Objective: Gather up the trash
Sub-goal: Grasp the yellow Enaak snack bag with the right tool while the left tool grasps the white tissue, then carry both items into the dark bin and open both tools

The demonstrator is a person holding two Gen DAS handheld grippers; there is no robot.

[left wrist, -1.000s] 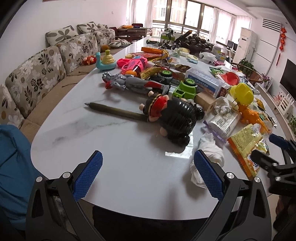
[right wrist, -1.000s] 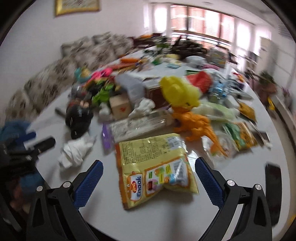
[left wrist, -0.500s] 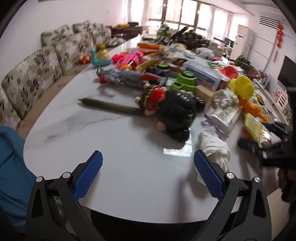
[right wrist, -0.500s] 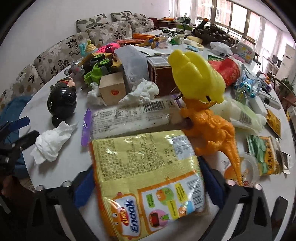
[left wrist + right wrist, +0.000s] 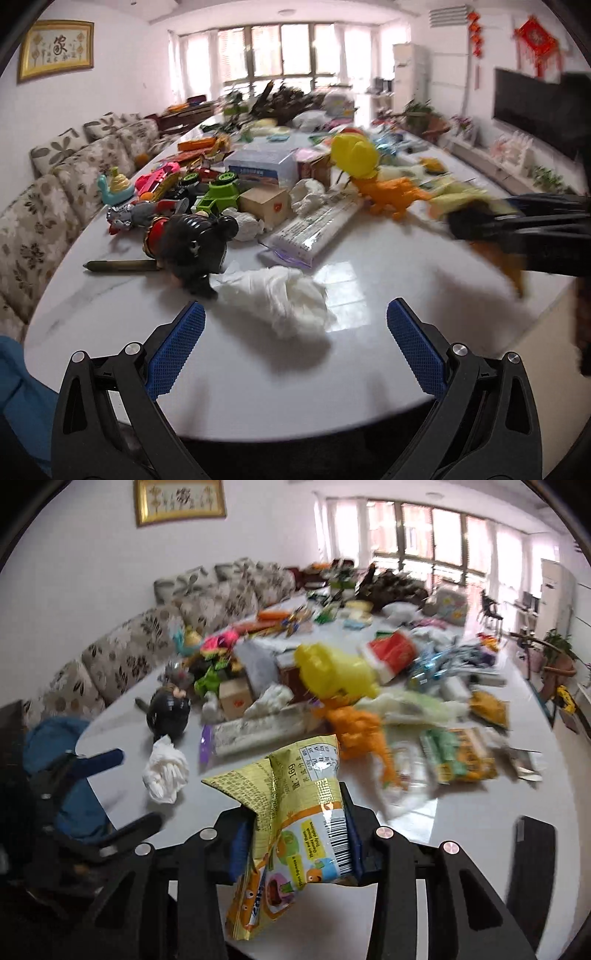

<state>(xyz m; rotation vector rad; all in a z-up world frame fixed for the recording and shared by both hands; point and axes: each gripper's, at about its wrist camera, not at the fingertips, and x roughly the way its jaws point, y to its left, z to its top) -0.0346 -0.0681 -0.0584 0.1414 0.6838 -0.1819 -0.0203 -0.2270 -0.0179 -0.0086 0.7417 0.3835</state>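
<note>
A crumpled white tissue (image 5: 280, 299) lies on the white marble table (image 5: 258, 387), just ahead of my left gripper (image 5: 294, 314), which is open with its blue pads on either side of it and not touching. My right gripper (image 5: 297, 830) has its jaws closing on a yellow snack bag (image 5: 295, 794); the pads squeeze the creased bag and hold it up off the table. In the left wrist view the right gripper (image 5: 480, 221) shows blurred at the right with the yellow bag (image 5: 461, 195). The right wrist view shows the tissue (image 5: 164, 775) and the left gripper (image 5: 129, 790).
Behind the tissue stand a black doll toy (image 5: 192, 243), a clear wrapped pack (image 5: 317, 229), an orange dinosaur (image 5: 391, 192) and several more toys and wrappers. A floral sofa (image 5: 55, 192) runs along the left. A black phone (image 5: 532, 860) lies near the table's right edge.
My right gripper went from open around the snack bag to pinching it and lifting it off the table. My left gripper swung right, so the tissue now sits between its fingers.
</note>
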